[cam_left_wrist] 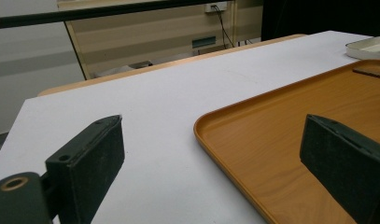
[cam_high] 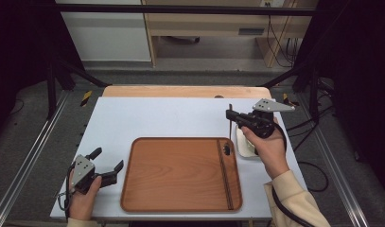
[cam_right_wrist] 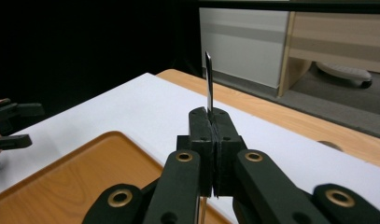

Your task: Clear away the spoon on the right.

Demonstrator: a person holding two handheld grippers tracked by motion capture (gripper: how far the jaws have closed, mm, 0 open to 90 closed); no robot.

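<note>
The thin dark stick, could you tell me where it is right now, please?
The right gripper holds the thin stick upright, above the table's right side, just beyond the wooden tray's far right corner.

Smooth satin wooden tray (cam_high: 180,175), matt white tabletop (cam_high: 157,118), thin glossy metal utensil (cam_right_wrist: 208,88), matt black claw pads (cam_left_wrist: 92,158)

A reddish-brown wooden tray (cam_high: 180,175) with a faint grain is lying on a plain pale blue-white table top (cam_high: 157,118), whose far edge is showing a light wood strip. A dark, thin chopstick (cam_high: 230,119), catching a silvery glint in the right gripper view, is sitting in the black right gripper (cam_high: 233,114), which is wearing a grey plate. The left gripper (cam_high: 107,164) is showing black jaws with brass-coloured rivets. A white dish (cam_high: 245,145) is sitting beside the tray; a cream sleeve (cam_high: 294,198) is showing.
</note>
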